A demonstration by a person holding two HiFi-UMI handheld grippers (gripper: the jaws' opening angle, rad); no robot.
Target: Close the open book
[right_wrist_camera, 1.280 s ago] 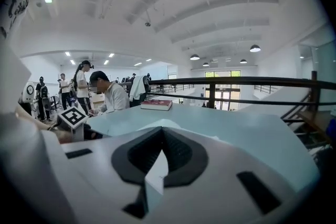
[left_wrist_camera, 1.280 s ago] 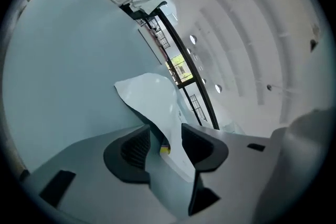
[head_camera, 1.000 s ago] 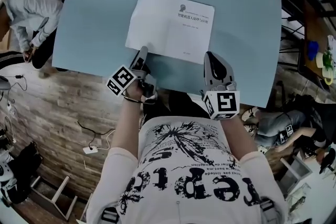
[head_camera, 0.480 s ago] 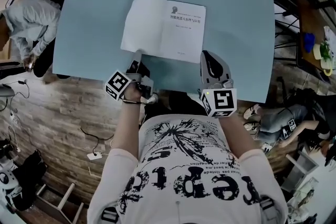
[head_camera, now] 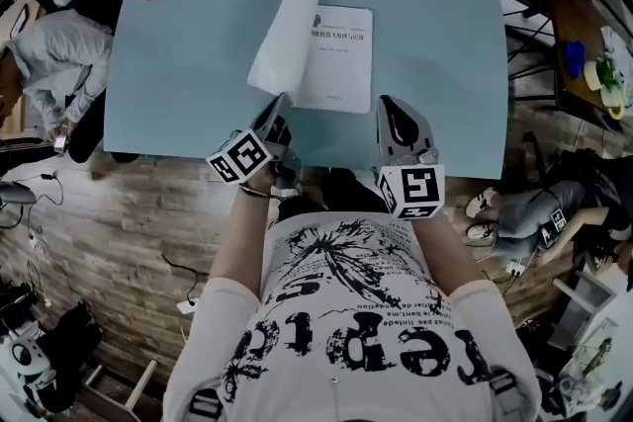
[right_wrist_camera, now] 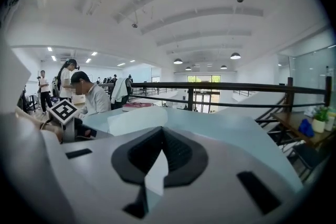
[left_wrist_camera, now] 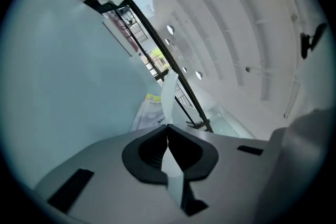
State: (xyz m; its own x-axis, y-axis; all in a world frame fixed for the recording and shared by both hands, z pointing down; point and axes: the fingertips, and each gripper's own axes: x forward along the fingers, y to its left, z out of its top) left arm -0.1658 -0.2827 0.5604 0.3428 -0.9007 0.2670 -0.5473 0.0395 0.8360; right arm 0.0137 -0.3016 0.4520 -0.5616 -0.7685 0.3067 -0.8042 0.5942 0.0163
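The book [head_camera: 341, 64] lies open on the table [head_camera: 445, 25], toward its near edge, with the left leaf [head_camera: 282, 40] raised and curled toward the right page. The leaf looks thin, light and limp, so it is likely to bow, and to crease or tear under a hard pull. Hold it at the near outer corner, where the left gripper [head_camera: 280, 106] is pinched on the sheet. The right gripper [head_camera: 394, 109] is just beside the book, jaws together and empty.
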